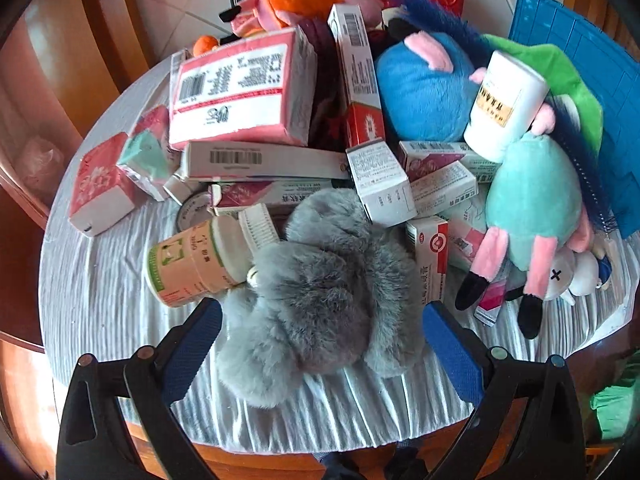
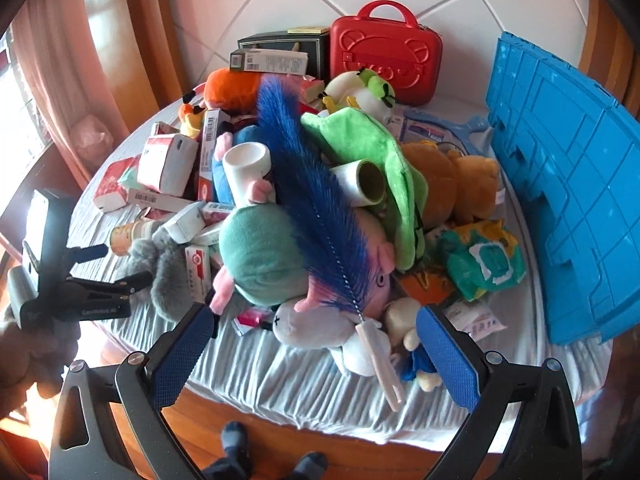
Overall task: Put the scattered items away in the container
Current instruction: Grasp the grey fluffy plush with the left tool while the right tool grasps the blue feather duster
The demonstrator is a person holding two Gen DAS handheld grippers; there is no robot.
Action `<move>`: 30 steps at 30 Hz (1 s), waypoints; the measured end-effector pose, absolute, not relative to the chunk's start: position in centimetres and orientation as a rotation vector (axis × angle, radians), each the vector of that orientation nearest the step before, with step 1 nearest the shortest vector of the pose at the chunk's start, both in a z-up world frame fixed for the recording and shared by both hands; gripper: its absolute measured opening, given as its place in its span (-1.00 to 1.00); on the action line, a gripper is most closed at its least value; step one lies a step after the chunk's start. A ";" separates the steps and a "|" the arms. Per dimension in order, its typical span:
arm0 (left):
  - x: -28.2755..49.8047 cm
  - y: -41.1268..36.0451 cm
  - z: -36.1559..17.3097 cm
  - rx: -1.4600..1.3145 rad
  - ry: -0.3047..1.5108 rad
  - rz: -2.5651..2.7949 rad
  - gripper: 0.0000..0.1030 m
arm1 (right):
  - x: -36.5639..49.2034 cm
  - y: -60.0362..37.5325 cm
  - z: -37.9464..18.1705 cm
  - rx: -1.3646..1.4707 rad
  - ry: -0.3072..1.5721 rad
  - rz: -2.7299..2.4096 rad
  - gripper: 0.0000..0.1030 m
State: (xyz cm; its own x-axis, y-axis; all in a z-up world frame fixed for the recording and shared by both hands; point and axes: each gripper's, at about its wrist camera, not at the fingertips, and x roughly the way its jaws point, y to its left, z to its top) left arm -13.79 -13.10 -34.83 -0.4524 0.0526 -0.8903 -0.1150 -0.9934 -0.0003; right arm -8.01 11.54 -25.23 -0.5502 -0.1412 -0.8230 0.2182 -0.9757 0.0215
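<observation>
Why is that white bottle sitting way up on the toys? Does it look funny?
Yes. The white bottle lies tilted on top of the blue plush instead of standing on the table. Nearby, a long blue brush lies draped across the heap, its white handle pointing off toward the table edge.

Left wrist view: a furry toy [image 1: 320, 300] lies at lower centre on the cloth [image 1: 100, 300], between the gripper fingers [image 1: 192, 344]. A bottle [image 1: 196, 260] lies touching it on the left. Boxes [image 1: 264, 160] are heaped behind both. A tissue pack [image 1: 240, 88] sits upper left on the heap. A second bottle [image 1: 504, 104] rests on plush toys [image 1: 532, 200] at the right. Right wrist view: a brush [image 2: 316, 200] lies across the centre of the pile. A crate [image 2: 568, 184] stands at the right edge. A case [image 2: 384, 56] stands at upper centre, behind the pile.
</observation>
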 end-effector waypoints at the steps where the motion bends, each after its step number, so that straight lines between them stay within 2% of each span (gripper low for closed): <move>1: -14.2 -13.0 -35.6 -1.597 0.086 2.588 0.98 | -8.2 11.4 -25.4 1.370 0.128 -2.599 1.00; 5: -15.8 -12.8 -37.9 -1.632 0.073 2.576 0.98 | -8.7 11.0 -26.4 1.397 0.131 -2.596 1.00; 9: -17.1 -12.6 -39.3 -1.634 0.118 2.566 0.84 | -9.1 10.8 -27.6 1.426 0.143 -2.583 1.00; 10: -17.3 -12.5 -39.6 -1.643 0.120 2.550 0.60 | -9.3 10.9 -27.9 1.431 0.145 -2.581 1.00; 11: -17.5 -12.6 -39.7 -1.644 0.100 2.536 0.51 | -9.4 10.9 -28.2 1.437 0.143 -2.580 1.00; 13: -17.4 -12.7 -39.2 -1.634 0.086 2.535 0.13 | -9.8 11.0 -28.7 1.444 0.140 -2.580 1.00; 16: -16.8 -13.2 -38.3 -1.612 0.026 2.535 -0.06 | -10.7 10.9 -29.1 1.429 0.144 -2.582 1.00; 22: -15.2 -14.7 -35.6 -1.535 -0.053 2.570 -0.10 | -13.5 10.9 -29.0 1.351 0.139 -2.609 0.99; 24: -14.8 -14.9 -34.6 -1.511 -0.058 2.577 -0.10 | -14.7 10.9 -29.1 1.338 0.126 -2.615 0.89; 26: -14.4 -15.2 -33.9 -1.494 -0.057 2.584 -0.10 | -16.0 10.8 -29.5 1.354 0.112 -2.615 0.29; 28: -14.4 -15.4 -33.3 -1.484 -0.060 2.592 -0.10 | -17.2 10.5 -30.3 1.370 0.118 -2.604 0.08; 30: -14.3 -15.8 -32.4 -1.476 -0.066 2.600 -0.10 | -18.2 10.1 -30.9 1.372 0.120 -2.574 -0.03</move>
